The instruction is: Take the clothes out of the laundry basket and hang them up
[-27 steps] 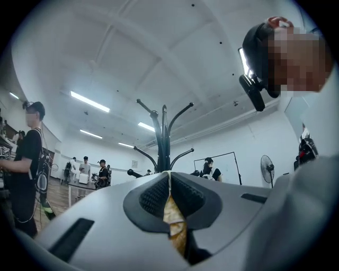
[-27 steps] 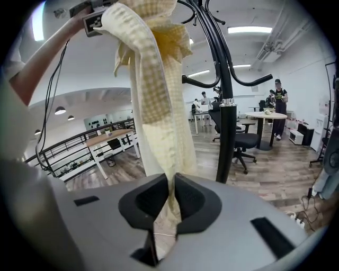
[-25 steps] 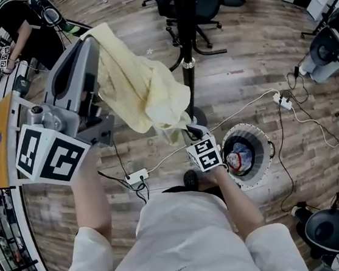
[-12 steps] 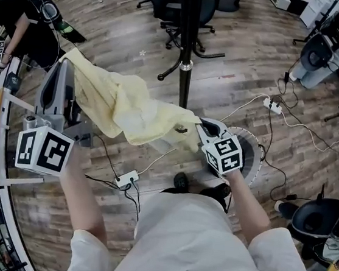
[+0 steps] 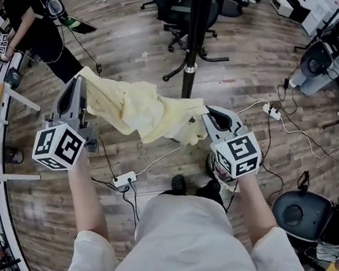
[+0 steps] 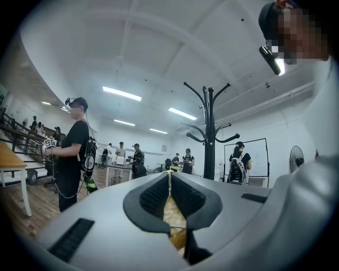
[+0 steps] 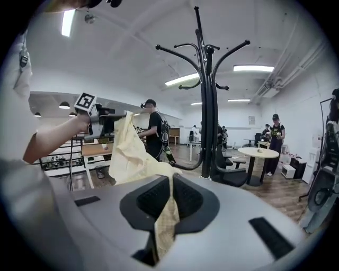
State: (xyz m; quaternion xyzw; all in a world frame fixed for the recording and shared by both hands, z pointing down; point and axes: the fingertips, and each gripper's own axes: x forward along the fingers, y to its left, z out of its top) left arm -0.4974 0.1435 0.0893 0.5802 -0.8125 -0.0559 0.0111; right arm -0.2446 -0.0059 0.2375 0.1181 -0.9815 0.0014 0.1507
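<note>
At the centre of the head view, the pale yellow garment (image 5: 142, 107) hangs spread between the tongs, its long axis running left to right across the frame. The left gripper (image 5: 78, 82) is clamped on its left end and the right gripper (image 5: 208, 111) on its right end. The coat stand (image 5: 195, 43) rises just above the garment's middle, and I judge it nearer the right gripper.

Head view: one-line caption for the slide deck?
Left gripper and right gripper each clamp one edge of a pale yellow garment, stretched between them before a black coat stand.
</note>
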